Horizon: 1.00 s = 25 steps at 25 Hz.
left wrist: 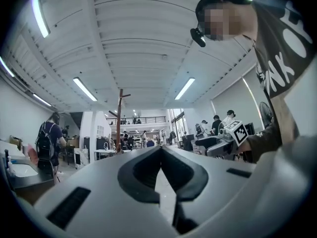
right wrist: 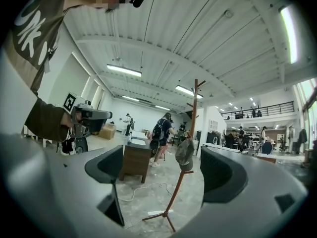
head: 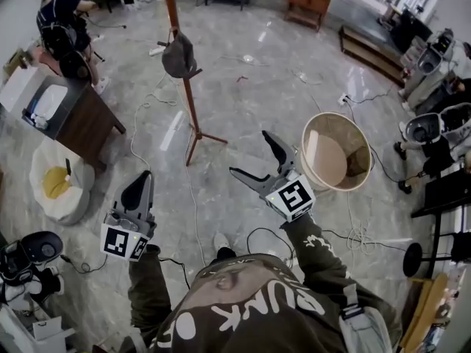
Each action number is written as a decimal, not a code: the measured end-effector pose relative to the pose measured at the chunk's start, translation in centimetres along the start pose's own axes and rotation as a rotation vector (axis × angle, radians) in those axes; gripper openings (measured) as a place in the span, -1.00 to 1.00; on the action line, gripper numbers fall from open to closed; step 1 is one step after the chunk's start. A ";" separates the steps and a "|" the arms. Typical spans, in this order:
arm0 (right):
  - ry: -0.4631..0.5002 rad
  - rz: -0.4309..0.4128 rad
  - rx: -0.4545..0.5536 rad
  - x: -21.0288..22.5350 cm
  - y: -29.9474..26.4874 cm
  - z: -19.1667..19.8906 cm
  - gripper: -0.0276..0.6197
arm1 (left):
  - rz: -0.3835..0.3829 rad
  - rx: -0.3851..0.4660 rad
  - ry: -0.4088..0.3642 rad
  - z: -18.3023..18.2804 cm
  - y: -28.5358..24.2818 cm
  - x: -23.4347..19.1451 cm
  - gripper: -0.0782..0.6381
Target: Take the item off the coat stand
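Observation:
A grey cap (head: 179, 56) hangs on a peg of the wooden coat stand (head: 191, 105), which rises from the marble floor ahead of me. My right gripper (head: 250, 154) is open and empty, held short of the stand's feet. In the right gripper view the cap (right wrist: 184, 152) and the coat stand (right wrist: 194, 118) show between the spread jaws of that gripper (right wrist: 163, 170), still well away. My left gripper (head: 141, 184) is shut on nothing, lower left of the stand. In the left gripper view of my left gripper (left wrist: 159, 151), the coat stand (left wrist: 119, 120) is far off.
A round beige tub (head: 337, 151) stands right of my right gripper. A wooden desk (head: 77, 120) and a white beanbag (head: 55, 179) are at the left, and a person (head: 62, 24) stands beyond the desk. Cables (head: 188, 197) trail over the floor.

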State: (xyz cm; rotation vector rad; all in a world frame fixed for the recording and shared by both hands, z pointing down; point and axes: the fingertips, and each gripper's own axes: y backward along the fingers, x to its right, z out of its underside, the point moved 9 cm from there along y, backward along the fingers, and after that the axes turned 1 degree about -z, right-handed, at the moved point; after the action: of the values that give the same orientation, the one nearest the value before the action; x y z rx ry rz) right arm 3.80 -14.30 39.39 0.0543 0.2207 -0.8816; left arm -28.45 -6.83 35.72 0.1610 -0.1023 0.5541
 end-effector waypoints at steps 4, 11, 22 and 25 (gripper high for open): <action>0.002 0.008 -0.008 1.4 -3.4 0.1 0.55 | 0.013 0.003 0.003 0.9 -2.1 -3.2 -0.77; 0.019 -0.001 0.000 5.3 -9.3 0.4 0.55 | 0.014 -0.007 0.006 2.6 -6.1 -7.6 -0.77; 0.007 -0.080 0.003 16.7 -21.9 3.8 0.55 | -0.070 -0.043 -0.004 5.7 -17.2 -15.9 -0.77; -0.002 -0.106 -0.009 19.7 -25.3 4.5 0.55 | -0.081 -0.058 -0.003 6.3 -20.2 -18.0 -0.77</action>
State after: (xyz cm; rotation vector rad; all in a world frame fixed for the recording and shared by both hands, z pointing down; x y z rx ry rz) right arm -2.82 -45.91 40.64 0.0336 0.2273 -0.9866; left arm -33.28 -34.19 36.86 0.1091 -0.1145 0.4698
